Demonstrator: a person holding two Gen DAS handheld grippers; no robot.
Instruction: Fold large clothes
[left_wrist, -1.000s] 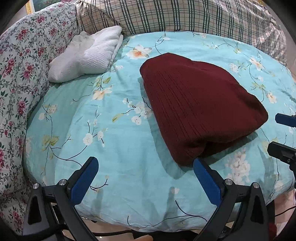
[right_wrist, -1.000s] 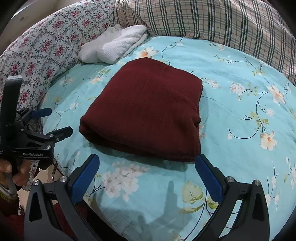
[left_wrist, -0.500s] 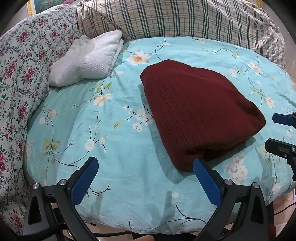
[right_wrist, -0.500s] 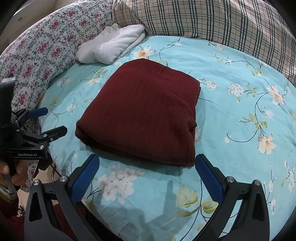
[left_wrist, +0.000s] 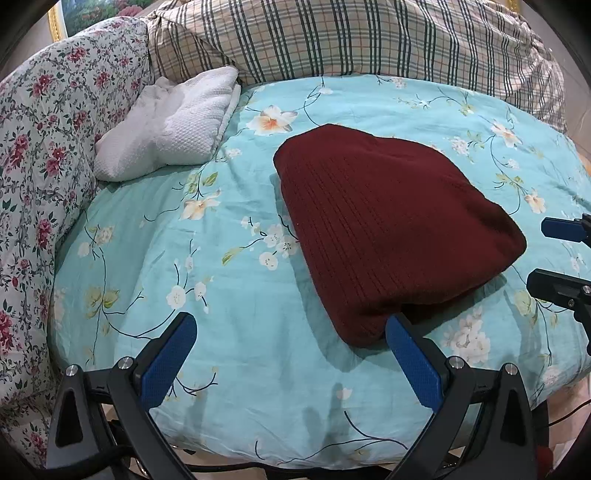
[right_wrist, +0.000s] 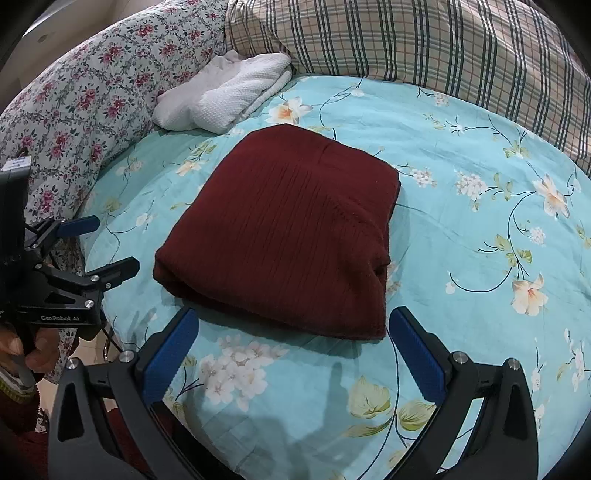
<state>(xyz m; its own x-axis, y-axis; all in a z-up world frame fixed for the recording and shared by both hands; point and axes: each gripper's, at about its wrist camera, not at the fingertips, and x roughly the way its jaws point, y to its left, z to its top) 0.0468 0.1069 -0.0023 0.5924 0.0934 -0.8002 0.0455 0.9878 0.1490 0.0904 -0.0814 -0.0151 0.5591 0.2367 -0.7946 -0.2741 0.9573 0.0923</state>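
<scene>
Centrally on the turquoise floral bedspread (right_wrist: 461, 155) lies the folded maroon sweater (right_wrist: 291, 229), with a plaid pillow (left_wrist: 369, 40) and white towel (left_wrist: 177, 122) beyond. Nearer, the left gripper (left_wrist: 291, 354) and right gripper (right_wrist: 291, 347) both hang wide-spread, holding nothing.

Floral bed (left_wrist: 258, 332) under folded maroon sweater (left_wrist: 388, 229), white towel (left_wrist: 173, 129).

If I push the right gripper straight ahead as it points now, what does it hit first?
Most likely the near edge of the folded maroon sweater, lying between the open right gripper fingers' line; height above the bedspread is unclear.
</scene>
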